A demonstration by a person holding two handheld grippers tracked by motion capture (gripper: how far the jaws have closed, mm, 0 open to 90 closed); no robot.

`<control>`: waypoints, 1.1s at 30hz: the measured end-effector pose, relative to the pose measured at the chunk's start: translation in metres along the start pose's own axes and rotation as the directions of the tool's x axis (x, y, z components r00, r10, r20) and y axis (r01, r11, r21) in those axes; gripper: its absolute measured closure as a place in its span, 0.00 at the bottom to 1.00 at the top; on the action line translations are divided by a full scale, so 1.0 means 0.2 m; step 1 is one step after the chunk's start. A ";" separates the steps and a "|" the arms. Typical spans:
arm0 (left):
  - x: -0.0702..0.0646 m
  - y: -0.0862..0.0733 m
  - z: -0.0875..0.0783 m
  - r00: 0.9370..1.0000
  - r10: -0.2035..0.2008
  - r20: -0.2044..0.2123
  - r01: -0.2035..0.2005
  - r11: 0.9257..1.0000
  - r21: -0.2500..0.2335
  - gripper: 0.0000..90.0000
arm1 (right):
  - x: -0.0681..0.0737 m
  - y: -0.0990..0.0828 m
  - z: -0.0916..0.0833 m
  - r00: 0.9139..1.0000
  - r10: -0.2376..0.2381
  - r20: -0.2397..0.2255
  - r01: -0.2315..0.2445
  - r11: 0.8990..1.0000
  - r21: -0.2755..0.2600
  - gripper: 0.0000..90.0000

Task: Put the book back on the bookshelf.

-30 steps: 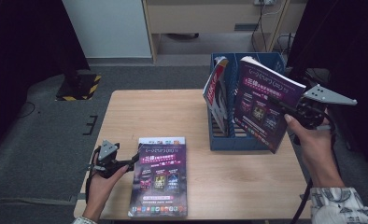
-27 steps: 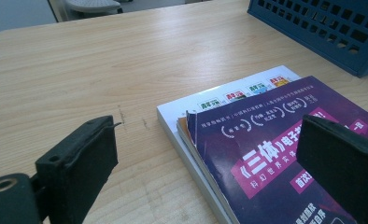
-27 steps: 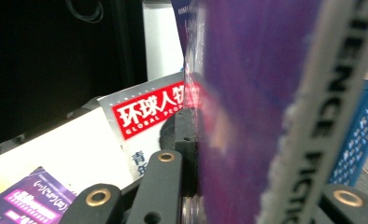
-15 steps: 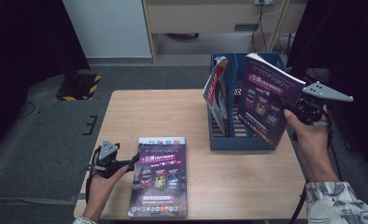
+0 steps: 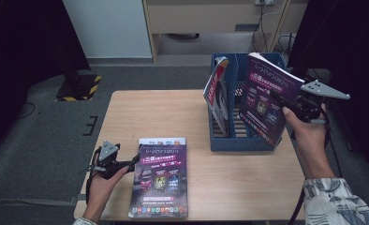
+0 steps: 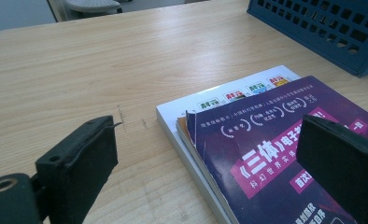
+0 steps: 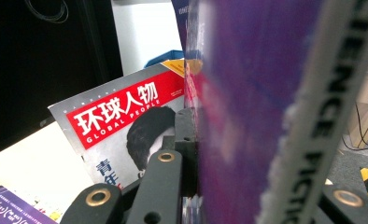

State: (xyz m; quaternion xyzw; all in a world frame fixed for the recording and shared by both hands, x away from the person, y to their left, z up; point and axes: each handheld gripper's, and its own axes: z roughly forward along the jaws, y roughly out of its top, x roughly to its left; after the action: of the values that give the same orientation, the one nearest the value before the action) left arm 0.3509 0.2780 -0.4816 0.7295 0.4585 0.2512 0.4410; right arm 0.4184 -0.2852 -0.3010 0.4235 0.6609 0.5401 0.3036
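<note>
The wooden table (image 5: 126,112) carries all items. The blue file rack (image 5: 241,140) stands at the 2 o'clock position of the tabletop in the high view, its slotted front wall facing the person.

A purple magazine (image 5: 264,101) is lifted over the rack, upright and tilted, with its lower edge in front of the rack's right end. The right gripper (image 5: 292,105) is clamped on the right edge of this magazine, at the 3 o'clock side of the cover. In the right gripper view the purple magazine (image 7: 247,116) stands edge-on between the jaws, with the left jaw pressed against its face.

A red-and-white magazine (image 5: 217,91) leans in the left compartment of the rack, at 9 o'clock from the held magazine. In the right gripper view the same magazine (image 7: 121,126) shows its red title band just left of the jaws.

A stack of magazines (image 5: 161,176) lies flat at the 6 o'clock edge of the table, purple cover uppermost. In the left gripper view the stack (image 6: 247,149) shows a white-edged magazine beneath the purple one.

The left gripper (image 5: 129,165) rests at 9 o'clock from the stack, its jaws spread and released. In the left gripper view the right jaw hangs over the top cover and the left jaw over bare wood; contact with the cover cannot be determined
</note>
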 end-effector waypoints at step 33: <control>-0.01 0.00 0.00 1.000 0.007 0.000 -0.007 1.000 -0.004 0.06 | 0.00 0.04 0.26 0.988 0.027 0.153 -0.024 0.999 -0.021 0.92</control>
State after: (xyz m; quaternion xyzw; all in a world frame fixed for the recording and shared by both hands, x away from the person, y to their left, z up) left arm 0.3500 0.2771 -0.4808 0.7304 0.4552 0.2536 0.4416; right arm 0.4653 -0.2611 -0.3054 0.4692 0.6249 0.5160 0.3509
